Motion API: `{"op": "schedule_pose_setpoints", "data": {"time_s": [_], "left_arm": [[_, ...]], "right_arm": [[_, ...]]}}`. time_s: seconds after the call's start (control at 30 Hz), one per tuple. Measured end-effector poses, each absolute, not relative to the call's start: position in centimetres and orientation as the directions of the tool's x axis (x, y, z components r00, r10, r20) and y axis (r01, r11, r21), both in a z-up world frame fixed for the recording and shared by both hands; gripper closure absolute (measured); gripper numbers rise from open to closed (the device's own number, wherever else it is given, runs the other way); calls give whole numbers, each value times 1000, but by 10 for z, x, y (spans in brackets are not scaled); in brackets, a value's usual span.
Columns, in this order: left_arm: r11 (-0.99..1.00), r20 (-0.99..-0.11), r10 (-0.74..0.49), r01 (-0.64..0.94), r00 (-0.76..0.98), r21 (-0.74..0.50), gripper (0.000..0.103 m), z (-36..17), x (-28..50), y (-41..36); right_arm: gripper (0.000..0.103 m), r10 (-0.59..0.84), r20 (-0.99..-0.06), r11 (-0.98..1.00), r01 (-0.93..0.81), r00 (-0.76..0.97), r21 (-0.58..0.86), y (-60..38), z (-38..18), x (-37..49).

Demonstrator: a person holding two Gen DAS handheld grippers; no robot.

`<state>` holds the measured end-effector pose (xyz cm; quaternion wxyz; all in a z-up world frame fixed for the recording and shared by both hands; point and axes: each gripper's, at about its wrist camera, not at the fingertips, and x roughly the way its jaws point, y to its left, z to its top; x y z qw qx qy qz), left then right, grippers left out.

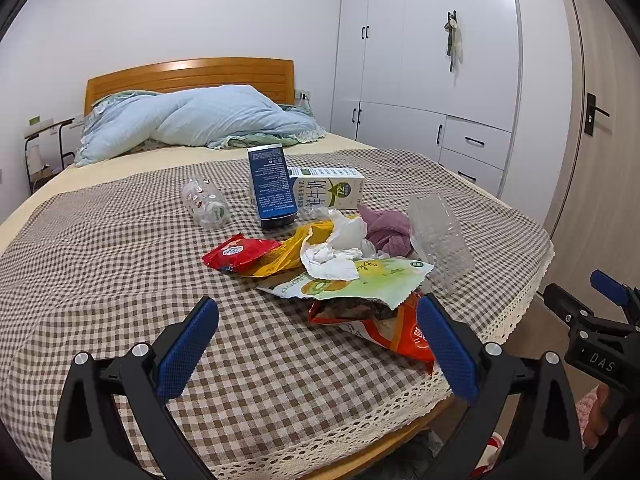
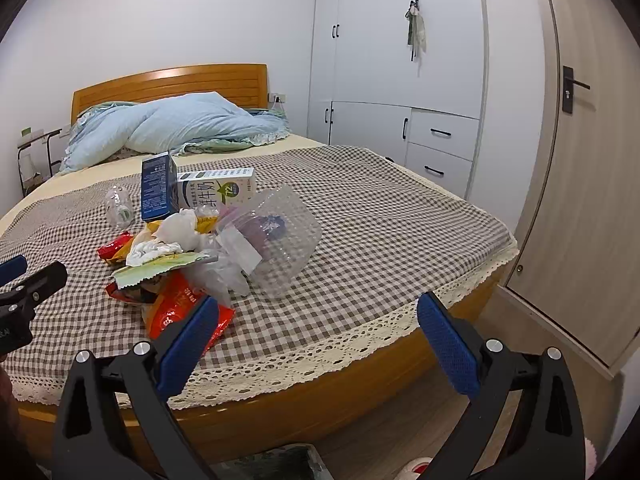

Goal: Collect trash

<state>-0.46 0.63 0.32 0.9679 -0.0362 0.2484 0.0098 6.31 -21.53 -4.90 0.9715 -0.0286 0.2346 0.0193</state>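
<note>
A pile of trash lies on the checked bed cover [image 1: 120, 280] near the foot of the bed. It holds a red snack wrapper [image 1: 240, 254], crumpled white tissues [image 1: 340, 248], a green-and-white wrapper [image 1: 360, 280], an orange-red bag [image 1: 384, 328] and a clear plastic container [image 1: 440, 236]. Behind stand a blue box [image 1: 272, 188], a milk carton [image 1: 332, 188] and a lying plastic bottle [image 1: 206, 204]. My left gripper [image 1: 316, 300] hovers open just short of the orange-red bag. My right gripper [image 2: 318, 298] is open over the bed's edge, right of the orange-red bag [image 2: 180, 308] and below the clear container [image 2: 284, 240].
A purple cloth [image 1: 386, 228] lies among the trash. A blue quilt [image 1: 200, 120] is heaped by the wooden headboard. White wardrobes [image 2: 400, 80] and a door [image 2: 580, 160] stand to the right. Something dark lies on the floor [image 2: 280, 460] below the bed's foot.
</note>
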Motion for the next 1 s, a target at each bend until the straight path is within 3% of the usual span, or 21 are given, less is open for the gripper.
{"op": "schedule_pose_setpoints", "data": {"time_s": [1.0], "left_arm": [[997,-475,-10,-26,880,-69,7,5,-6,6]], "right_arm": [[8,20,-447,997,-49,895,-52,-215,-48,61]]}}
